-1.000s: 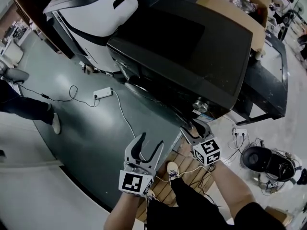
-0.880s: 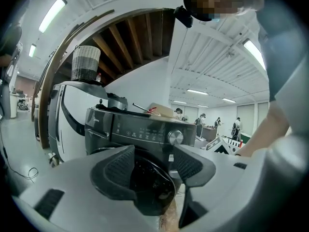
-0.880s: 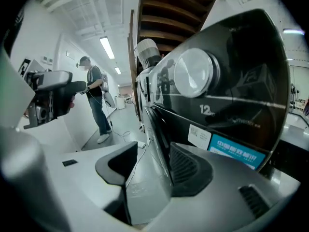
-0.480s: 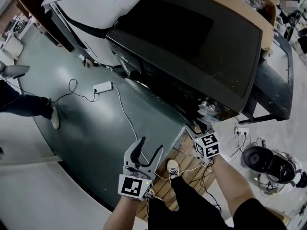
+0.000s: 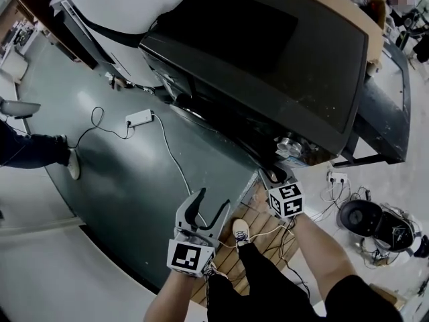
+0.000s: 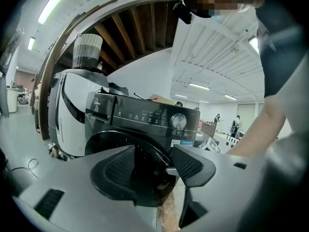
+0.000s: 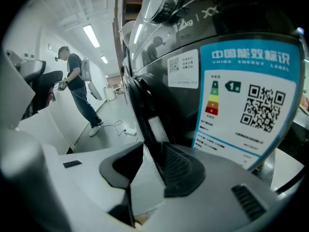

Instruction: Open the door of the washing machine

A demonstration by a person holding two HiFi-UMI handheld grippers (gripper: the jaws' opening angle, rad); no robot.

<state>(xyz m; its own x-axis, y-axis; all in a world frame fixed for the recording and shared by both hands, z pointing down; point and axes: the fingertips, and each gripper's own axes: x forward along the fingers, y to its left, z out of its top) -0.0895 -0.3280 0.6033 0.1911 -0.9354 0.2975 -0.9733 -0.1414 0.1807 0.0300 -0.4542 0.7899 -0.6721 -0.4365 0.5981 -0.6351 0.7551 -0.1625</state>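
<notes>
A black front-loading washing machine (image 5: 268, 52) fills the head view from above. Its round dark door (image 6: 145, 187) and control panel (image 6: 145, 115) face the left gripper view. My right gripper (image 5: 273, 174) is at the door's right side. There the door's edge (image 7: 140, 110) runs between its jaws, which have just been closing and now press on it (image 7: 153, 161). My left gripper (image 5: 204, 203) hangs open over the floor in front of the machine, a little way from the door, with nothing between its pads (image 6: 153, 164).
A white machine (image 5: 127, 12) stands left of the washer. A power strip (image 5: 139, 119) with its cable lies on the green floor. A wooden pallet (image 5: 258, 227) is under my feet. A black round device (image 5: 365, 220) and cables lie at the right. Another person (image 7: 77, 88) stands farther off.
My right gripper has sunk to the door's edge and its jaws have narrowed around it. The left gripper has dropped slightly and stays open.
</notes>
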